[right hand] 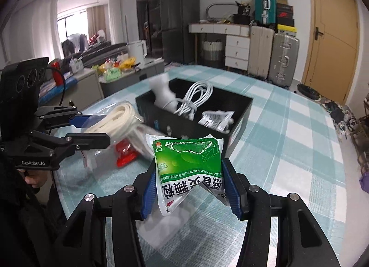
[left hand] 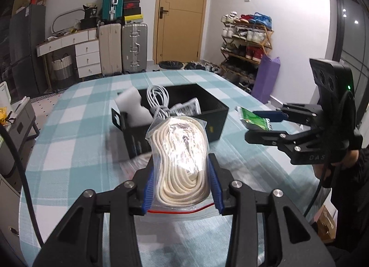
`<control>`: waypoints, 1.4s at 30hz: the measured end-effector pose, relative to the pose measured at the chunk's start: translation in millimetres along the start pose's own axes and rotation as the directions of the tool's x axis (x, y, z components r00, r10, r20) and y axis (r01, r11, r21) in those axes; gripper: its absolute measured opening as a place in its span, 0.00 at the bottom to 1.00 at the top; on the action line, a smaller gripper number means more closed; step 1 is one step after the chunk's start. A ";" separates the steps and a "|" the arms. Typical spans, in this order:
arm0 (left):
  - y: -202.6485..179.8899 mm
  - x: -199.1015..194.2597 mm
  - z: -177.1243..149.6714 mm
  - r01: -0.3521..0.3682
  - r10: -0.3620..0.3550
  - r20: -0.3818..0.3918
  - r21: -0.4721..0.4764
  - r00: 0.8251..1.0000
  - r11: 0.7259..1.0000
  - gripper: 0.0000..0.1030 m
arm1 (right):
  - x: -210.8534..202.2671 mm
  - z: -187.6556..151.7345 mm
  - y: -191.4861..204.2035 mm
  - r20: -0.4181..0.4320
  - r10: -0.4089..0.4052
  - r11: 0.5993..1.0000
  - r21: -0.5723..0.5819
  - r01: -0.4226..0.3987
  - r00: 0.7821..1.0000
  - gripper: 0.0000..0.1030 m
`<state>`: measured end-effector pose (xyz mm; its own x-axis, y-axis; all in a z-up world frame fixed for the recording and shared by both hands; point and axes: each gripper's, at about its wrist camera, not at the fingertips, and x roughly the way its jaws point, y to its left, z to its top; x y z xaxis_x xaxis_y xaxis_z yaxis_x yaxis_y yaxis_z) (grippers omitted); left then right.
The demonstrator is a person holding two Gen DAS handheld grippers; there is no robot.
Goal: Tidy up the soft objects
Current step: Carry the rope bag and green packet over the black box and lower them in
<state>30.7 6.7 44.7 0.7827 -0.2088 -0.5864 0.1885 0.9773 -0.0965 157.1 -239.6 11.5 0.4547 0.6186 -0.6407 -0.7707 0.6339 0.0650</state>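
A black open box [left hand: 214, 115] sits on a table with a teal and white checked cloth [left hand: 78, 115]; every position here is given relative to that box. The left gripper [left hand: 181, 188] is clenched on a clear zip bag of coiled cream rope [left hand: 180, 151], held just in front of the box's near wall and apparently off the cloth. The right gripper [right hand: 192, 188] is clenched on a green and white sachet [right hand: 189, 168], held at the box's right-hand side, close to its near corner. Already inside the box are a white foam block [left hand: 129, 103] at the left end, a bundled white cable [left hand: 159, 101] in the middle and a small clear packet with dark print [left hand: 186, 108] beside it. A red item [right hand: 125, 154], blurred and hard to identify, lies on the cloth in front of the box. Likely risks: the slick rope bag is pinched only near its zip end, so it could slide out; both grippers could collide if they move to the box together; the bulky bag might catch the box wall or tip the foam block. Readable writing: the left gripper's body reads "GenRobot.AI", the right gripper's body shows "DAS", and the sachet, seen upside down, carries "999" and Chinese characters I cannot read with confidence.
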 end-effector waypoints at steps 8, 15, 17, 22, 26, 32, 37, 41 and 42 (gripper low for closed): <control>13.4 6.1 18.3 -0.027 0.027 0.031 -0.014 0.999 1.000 0.39 | -2.9 9.1 -0.1 0.031 -0.031 0.999 0.015 0.030 0.999 0.51; 27.9 6.0 32.0 -0.066 0.068 0.057 -0.033 0.996 0.997 0.39 | 1.4 17.3 -1.9 0.043 -0.046 0.998 0.034 0.044 0.998 0.51; 33.1 5.7 35.5 -0.073 0.075 0.062 -0.035 0.995 0.997 0.39 | 3.2 20.2 -3.8 0.046 -0.054 0.998 0.047 0.051 0.998 0.51; 46.0 5.1 43.1 -0.094 0.097 0.072 -0.047 0.993 0.995 0.39 | 5.6 27.2 -9.8 0.058 -0.067 0.995 0.080 0.062 0.996 0.51; 54.6 8.4 47.9 -0.104 0.108 0.072 -0.057 0.992 0.993 0.39 | 9.7 34.2 -15.1 0.063 -0.081 0.992 0.100 0.074 0.995 0.51; 62.8 12.4 49.7 -0.124 0.128 0.068 -0.063 0.989 0.990 0.39 | 15.0 40.5 -18.5 0.062 -0.084 0.991 0.108 0.077 0.994 0.51; 67.5 17.1 50.1 -0.128 0.132 0.056 -0.068 0.990 0.989 0.39 | 25.1 46.1 -20.7 0.056 -0.086 0.991 0.111 0.079 0.995 0.51; 67.6 24.5 51.1 -0.129 0.132 0.046 -0.064 0.990 0.990 0.39 | 31.3 48.4 -22.3 0.052 -0.085 0.990 0.113 0.079 0.995 0.51; 67.4 26.1 51.2 -0.127 0.131 0.045 -0.065 0.990 0.990 0.39 | 33.0 49.1 -22.1 0.051 -0.083 0.991 0.113 0.077 0.995 0.51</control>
<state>94.2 65.3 64.1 0.8264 -0.0808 -0.5573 0.0481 0.9962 -0.0731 211.1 -210.4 26.5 0.5398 0.5866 -0.6038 -0.6779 0.7281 0.1015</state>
